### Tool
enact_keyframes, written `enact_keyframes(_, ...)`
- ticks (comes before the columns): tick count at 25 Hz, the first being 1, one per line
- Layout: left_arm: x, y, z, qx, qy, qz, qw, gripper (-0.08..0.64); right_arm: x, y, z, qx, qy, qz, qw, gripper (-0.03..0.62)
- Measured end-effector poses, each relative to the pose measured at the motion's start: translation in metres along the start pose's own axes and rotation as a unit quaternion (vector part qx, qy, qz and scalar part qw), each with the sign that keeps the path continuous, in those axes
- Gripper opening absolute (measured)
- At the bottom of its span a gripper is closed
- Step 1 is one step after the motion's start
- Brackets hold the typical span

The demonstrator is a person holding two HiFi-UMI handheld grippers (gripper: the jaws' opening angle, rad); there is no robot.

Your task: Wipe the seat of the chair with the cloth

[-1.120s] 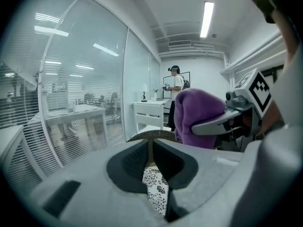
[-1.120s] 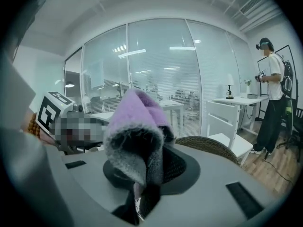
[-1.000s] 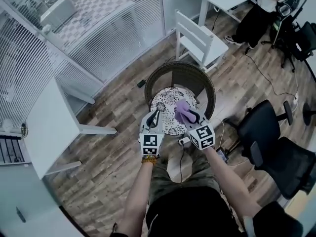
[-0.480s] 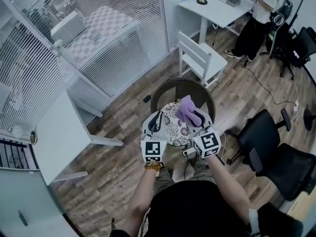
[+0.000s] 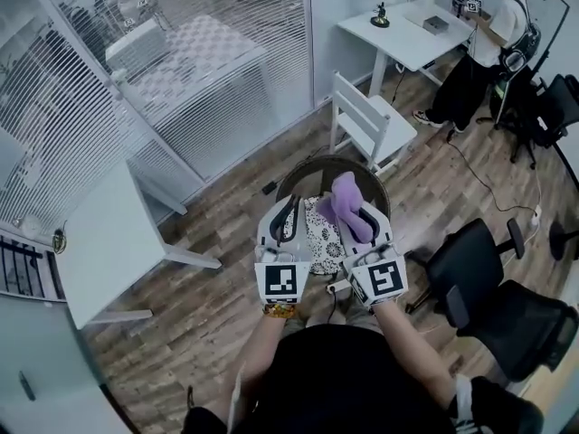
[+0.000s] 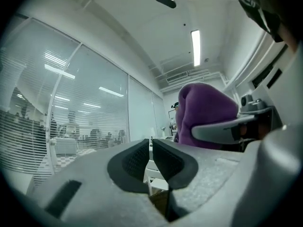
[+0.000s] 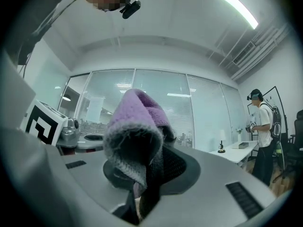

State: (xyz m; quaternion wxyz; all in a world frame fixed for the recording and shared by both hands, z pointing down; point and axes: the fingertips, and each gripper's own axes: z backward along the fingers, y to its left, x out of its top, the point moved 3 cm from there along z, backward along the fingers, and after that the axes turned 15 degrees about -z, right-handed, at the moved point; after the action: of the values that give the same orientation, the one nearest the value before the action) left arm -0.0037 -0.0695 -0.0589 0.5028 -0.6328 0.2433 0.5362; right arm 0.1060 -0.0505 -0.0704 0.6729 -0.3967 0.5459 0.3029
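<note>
The right tool pinches a purple cloth between its jaws, and the fabric bunches up above the pads and flops over them. The left tool has its jaws pressed together with nothing between them. Both are held side by side in the air over the round wicker chair – the cloth is above the patterned seat cushion, apart from it. A white chair stands just behind the wicker one.
</note>
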Motion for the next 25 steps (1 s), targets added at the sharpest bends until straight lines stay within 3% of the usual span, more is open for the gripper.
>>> enact_keyframes(6,0.006,0.002,0.004,0.003,0.011,0.008,0.9999,0.021,0.007,0.011,0.006,0.002,-0.001,-0.002,1.000,0.072)
enact_keyframes(10,0.016,0.006,0.003,0.000,-0.007,-0.011,0.9999,0.021,0.011,0.011,0.005,-0.003,-0.003,0.004,1.000,0.071)
enact_keyframes(25,0.012,0.005,0.003,-0.007,-0.009,-0.004,0.9999,0.021,0.009,0.010,0.002,-0.007,0.000,-0.006,1.000,0.071)
